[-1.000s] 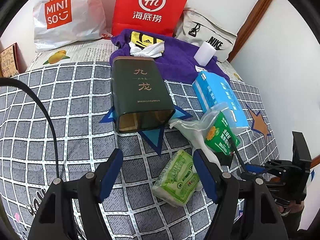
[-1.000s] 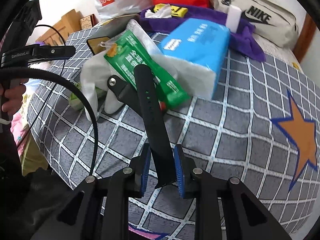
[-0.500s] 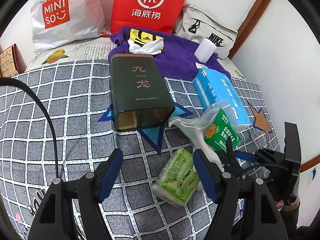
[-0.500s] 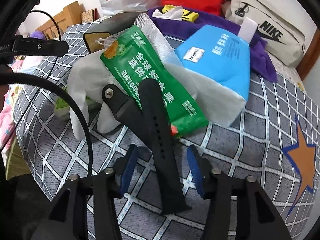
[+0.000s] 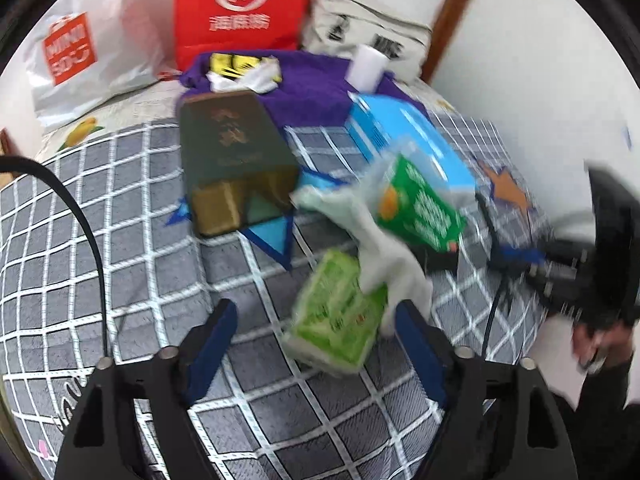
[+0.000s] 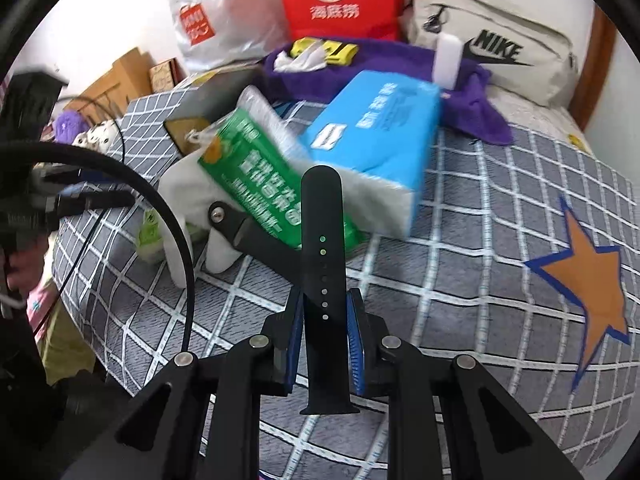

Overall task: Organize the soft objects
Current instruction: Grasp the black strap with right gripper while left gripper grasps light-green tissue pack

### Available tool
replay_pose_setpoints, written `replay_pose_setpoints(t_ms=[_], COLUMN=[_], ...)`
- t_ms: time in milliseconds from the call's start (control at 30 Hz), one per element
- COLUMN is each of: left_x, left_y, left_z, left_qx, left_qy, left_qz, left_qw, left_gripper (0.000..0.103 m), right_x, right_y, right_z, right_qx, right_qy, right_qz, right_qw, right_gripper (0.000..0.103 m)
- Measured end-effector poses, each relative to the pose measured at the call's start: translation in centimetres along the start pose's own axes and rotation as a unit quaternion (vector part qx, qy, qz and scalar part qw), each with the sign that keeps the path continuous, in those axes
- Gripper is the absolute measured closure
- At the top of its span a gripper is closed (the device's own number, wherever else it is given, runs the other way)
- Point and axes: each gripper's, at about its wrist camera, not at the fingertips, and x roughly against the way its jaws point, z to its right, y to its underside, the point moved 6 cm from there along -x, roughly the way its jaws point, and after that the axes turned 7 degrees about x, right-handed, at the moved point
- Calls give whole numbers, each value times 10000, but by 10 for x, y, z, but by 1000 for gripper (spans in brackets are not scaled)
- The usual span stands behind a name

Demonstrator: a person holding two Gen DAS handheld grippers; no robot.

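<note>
Since earlier: right gripper (image 6: 323,322) has just been closing, jaws now narrow, pinching the black strap (image 6: 322,240) it had released.
Left gripper (image 5: 316,346): jaws just widened, empty, straddling the green tissue pack (image 5: 340,312), likely to grab it.
Textures: rubbery perforated strap, crinkly plastic, quilted checked bedspread (image 6: 480,264).

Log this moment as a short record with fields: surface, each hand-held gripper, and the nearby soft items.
surface: checked grey bedspread
right hand-held gripper: shut on black watch strap, jaws just closing
left hand-held gripper: open, jaws just widening, light green tissue pack between the pads, not pressed
nearby: blue tissue pack, green snack bag, dark green tin, purple towel
</note>
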Motion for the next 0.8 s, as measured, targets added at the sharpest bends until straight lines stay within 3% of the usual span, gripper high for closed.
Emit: replay_pose_setpoints(t_ms=[200, 467, 500, 567, 800], left_x=[-22, -46, -47, -44, -25], left_y=[13, 14, 13, 9, -5], left_z=[10, 11, 11, 10, -21], left_qx=[-481, -1020, -1036, -1080, -604], left_qy=[-146, -775, -742, -706, -665], left_qz=[-158, -160, -153, -84, 44], left_qw=[9986, 9916, 9917, 9916, 9959], left_gripper=[19, 20, 23, 50, 49], right_x=[7, 5, 5, 6, 15], right_y=[4, 4, 3, 1, -9], right_z=[8, 15, 15, 17, 19], right_qx=[-103, -130, -132, -131, -158], right_qy=[98, 177, 179, 191, 169], right_qz=[21, -28, -32, -10, 119], right_qw=[9999, 9998, 9997, 9997, 9997], right_gripper=[82, 82, 82, 82, 82])
